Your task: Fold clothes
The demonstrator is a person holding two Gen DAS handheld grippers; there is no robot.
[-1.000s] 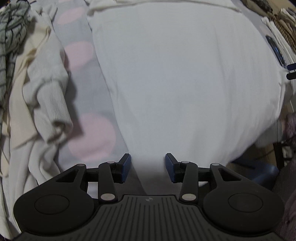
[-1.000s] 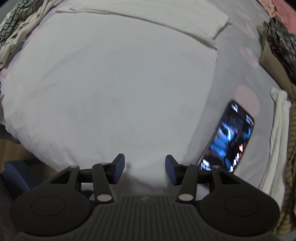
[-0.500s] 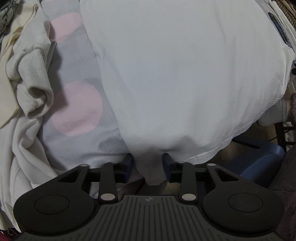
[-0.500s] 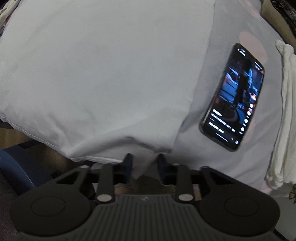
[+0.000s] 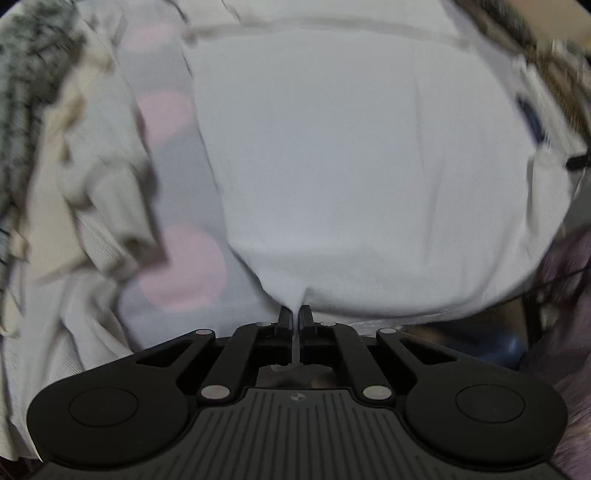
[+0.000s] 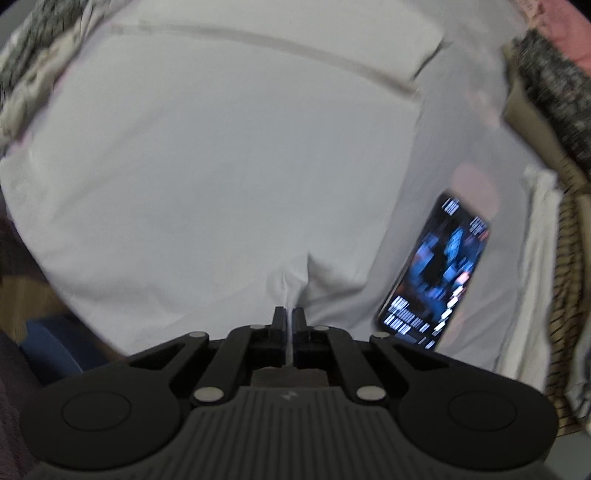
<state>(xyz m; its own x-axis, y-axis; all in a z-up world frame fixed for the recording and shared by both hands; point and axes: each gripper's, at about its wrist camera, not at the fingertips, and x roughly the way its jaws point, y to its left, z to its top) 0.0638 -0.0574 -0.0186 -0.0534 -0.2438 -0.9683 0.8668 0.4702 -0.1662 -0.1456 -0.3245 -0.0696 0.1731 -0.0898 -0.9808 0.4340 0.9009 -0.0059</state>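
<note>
A white garment (image 5: 351, 155) lies spread flat on a grey bedsheet with pink dots (image 5: 181, 258). My left gripper (image 5: 294, 314) is shut on the garment's near hem at its left corner, and the cloth puckers up into the jaws. The garment also fills the right wrist view (image 6: 221, 166). My right gripper (image 6: 289, 314) is shut on the near hem at its right corner, with a pinched ridge of cloth rising from it. A folded-over strip runs along the garment's far edge (image 6: 295, 33).
A lit phone (image 6: 439, 273) lies on the sheet right of the garment. A heap of pale and checked clothes (image 5: 62, 166) lies at the left. Folded and patterned clothes (image 6: 546, 147) are stacked at the right. A blue object (image 6: 51, 347) sits below the bed edge.
Both grippers have closed fully on the near hem and lifted it. The views have pulled back and are blurred by motion.
</note>
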